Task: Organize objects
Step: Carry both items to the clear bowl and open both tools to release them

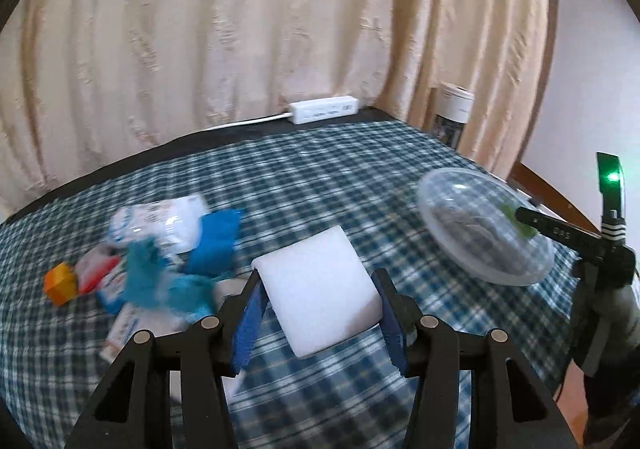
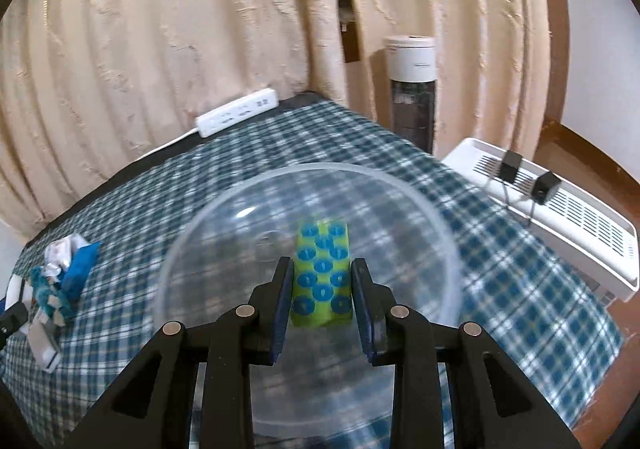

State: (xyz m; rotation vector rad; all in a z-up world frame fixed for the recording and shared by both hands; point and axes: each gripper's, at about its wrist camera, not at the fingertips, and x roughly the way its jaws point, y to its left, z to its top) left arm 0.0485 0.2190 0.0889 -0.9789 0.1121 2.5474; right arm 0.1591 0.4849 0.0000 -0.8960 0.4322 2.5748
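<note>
My left gripper (image 1: 318,291) is shut on a white foam block (image 1: 320,289) and holds it above the checked tablecloth (image 1: 320,177). My right gripper (image 2: 322,289) is shut on a green pack with blue dots (image 2: 322,273), held over a clear plastic bowl (image 2: 420,209). In the left wrist view the bowl (image 1: 460,217) stands at the right with the right gripper (image 1: 560,233) over it. A pile of loose items lies at the left: a white packet (image 1: 160,221), a blue cloth (image 1: 216,241), an orange cube (image 1: 60,283).
A white power strip (image 1: 324,111) lies at the table's far edge before the beige curtain (image 1: 200,29). A tall white and dark cylinder (image 2: 412,89) and a white vented appliance (image 2: 560,209) stand off the table's right side.
</note>
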